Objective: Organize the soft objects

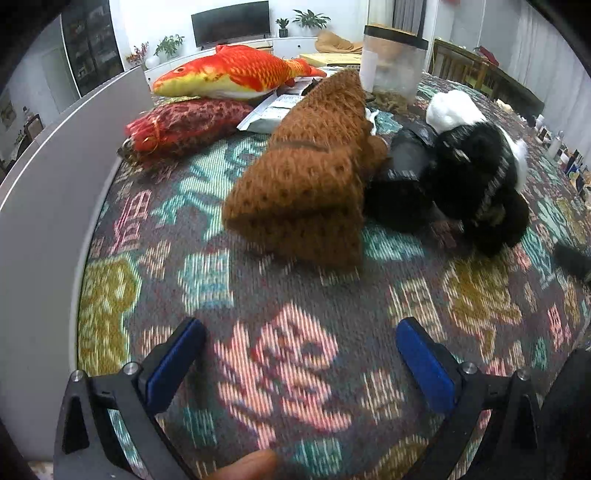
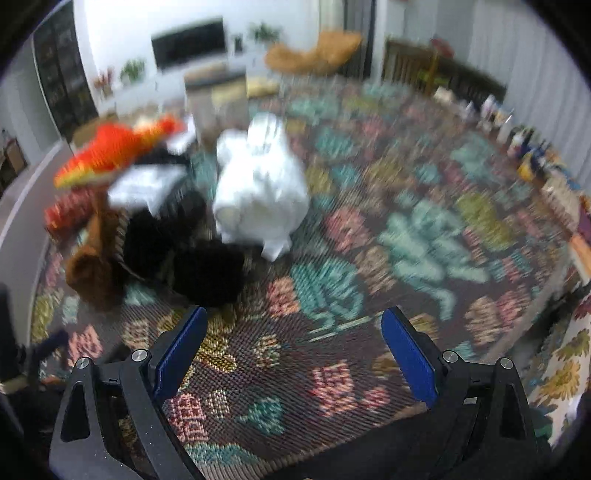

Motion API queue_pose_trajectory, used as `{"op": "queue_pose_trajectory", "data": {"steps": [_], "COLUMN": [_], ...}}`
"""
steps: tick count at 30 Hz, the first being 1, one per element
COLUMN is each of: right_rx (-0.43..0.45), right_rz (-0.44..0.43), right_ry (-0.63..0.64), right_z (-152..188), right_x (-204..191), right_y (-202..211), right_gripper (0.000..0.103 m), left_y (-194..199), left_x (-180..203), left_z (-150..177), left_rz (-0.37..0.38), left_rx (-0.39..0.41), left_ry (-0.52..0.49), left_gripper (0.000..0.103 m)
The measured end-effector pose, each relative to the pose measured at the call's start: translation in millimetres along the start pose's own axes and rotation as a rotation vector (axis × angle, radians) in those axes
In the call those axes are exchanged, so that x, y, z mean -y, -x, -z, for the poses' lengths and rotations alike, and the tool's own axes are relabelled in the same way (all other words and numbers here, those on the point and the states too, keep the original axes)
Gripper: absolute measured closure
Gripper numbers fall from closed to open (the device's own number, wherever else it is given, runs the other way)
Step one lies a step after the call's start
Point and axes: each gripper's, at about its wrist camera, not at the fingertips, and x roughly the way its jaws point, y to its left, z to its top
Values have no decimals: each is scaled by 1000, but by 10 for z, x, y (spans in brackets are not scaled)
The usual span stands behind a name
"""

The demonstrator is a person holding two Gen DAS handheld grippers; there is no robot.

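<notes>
A desk [image 1: 192, 236] is covered by a patterned woven cloth [image 1: 295, 362]. Toward its far side a clear plastic jar [image 1: 393, 61] is seen — upright, dark-rimmed. Behind, a television [image 1: 231, 22] and potted plants [image 1: 310, 18] are lined along the wall.

The tablecloth [image 1: 207, 280] carries a woven floral pattern of pink, teal and mustard on a dark ground. The knitted item [image 1: 310, 177] is rust brown with an open stitch texture. The fish plush [image 1: 236, 74] is orange-red with a scale pattern and a yellow-and-white belly. The cushion [image 1: 184, 125] beneath it is red with a dark mottled print. The furry plush [image 1: 476, 170] is black with white patches. The white soft object [image 2: 258, 184] is plain white. The finger pads [image 1: 173, 369] of both grippers are blue on black frames.
</notes>
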Motion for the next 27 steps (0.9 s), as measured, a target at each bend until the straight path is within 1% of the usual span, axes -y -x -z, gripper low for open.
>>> {"op": "queue_pose_trajectory", "data": {"steps": [2,5,6,7,8,9,12,14,16,21,27], "right_rx": [-56,-123,-122,-94,-81,-66,-11,31,83,77,76], "right_rz": [-1,55,53,50,70,68,91,127,113,112,112], "right_ry": [-28,-42,-51,-69,-76,-95,-168,-169,-153,-147,-148], "right_z": [-40,-127,-153,-189,-248,-309,-520,-626,-643,-670,-679], "right_x": [25,84,114,145,164,205,346,356,355,340,344], "right_y": [-218,-538,-594,-607,-620,-664,-797,-898,-919,-949,-962], "right_gripper": [7,7,5,5,5,5,5,4,3,3,3], "left_y": [-71,-218,-245,-294,-340,-378,-536,-608,-624,-606,-618], "left_x": [-7,-65,-79,-100,-118,-142,-189,-228,-229,-302,-270], "left_z": [-135,-385,-452,-531,-603,-679,-879,-964,-967,-922,-953], "left_rz": [3,9,11,14,12,10,4,5,4,5,3], "left_rx": [-21,-30,-29,-24,-19,-12,20,50,94,97,97], "left_ry": [-7,-4,-4,-3,0,8,20,21,23,22,21], "left_gripper": [0,0,0,0,0,0,0,0,0,0,0]}}
